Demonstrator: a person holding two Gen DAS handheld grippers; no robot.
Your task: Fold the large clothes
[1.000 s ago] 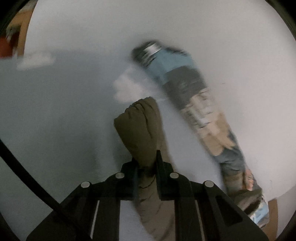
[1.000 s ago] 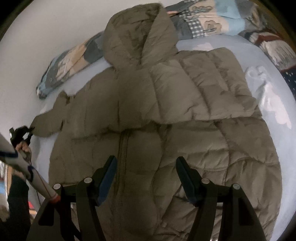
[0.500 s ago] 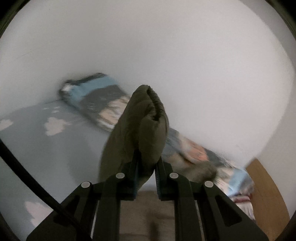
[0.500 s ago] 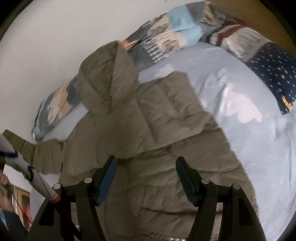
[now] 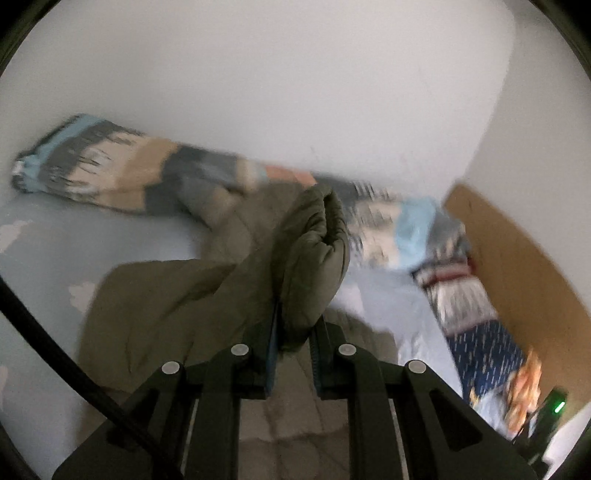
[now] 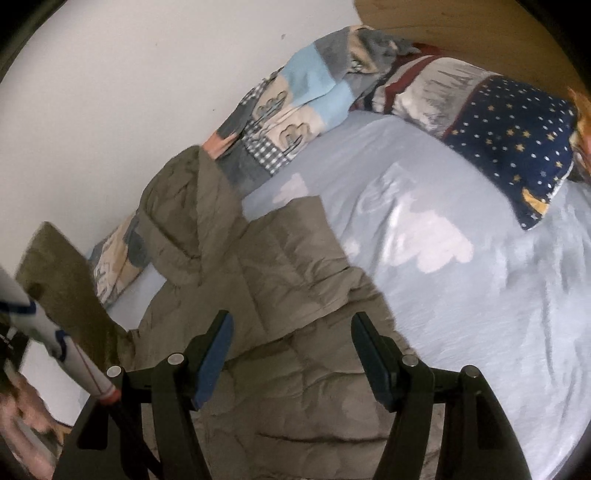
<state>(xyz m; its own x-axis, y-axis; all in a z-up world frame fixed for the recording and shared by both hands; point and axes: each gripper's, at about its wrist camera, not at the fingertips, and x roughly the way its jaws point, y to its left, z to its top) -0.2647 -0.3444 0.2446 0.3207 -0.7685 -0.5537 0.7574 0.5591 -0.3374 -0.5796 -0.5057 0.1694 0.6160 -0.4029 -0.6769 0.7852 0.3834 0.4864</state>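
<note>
Sleeve fabric fills the left wrist view: our left claw [image 5: 293,347] is clenched on the cuff end of the jacket sleeve [image 5: 314,258], which stands raised above the bed [image 5: 44,258]. The rest of the olive puffer jacket [image 5: 147,317] spreads below it on the pale blue sheet. A patchwork blanket [image 5: 110,173] lies along the wall, blurred.

From the right wrist view, our right claw [image 6: 291,354] hangs released, its fingers spread wide above the jacket's body [image 6: 288,280] and touching nothing. The hood [image 6: 184,214] rests against the patchwork blanket [image 6: 295,103]. A starry navy pillow [image 6: 517,147] sits near the wooden headboard [image 6: 461,26].
</note>
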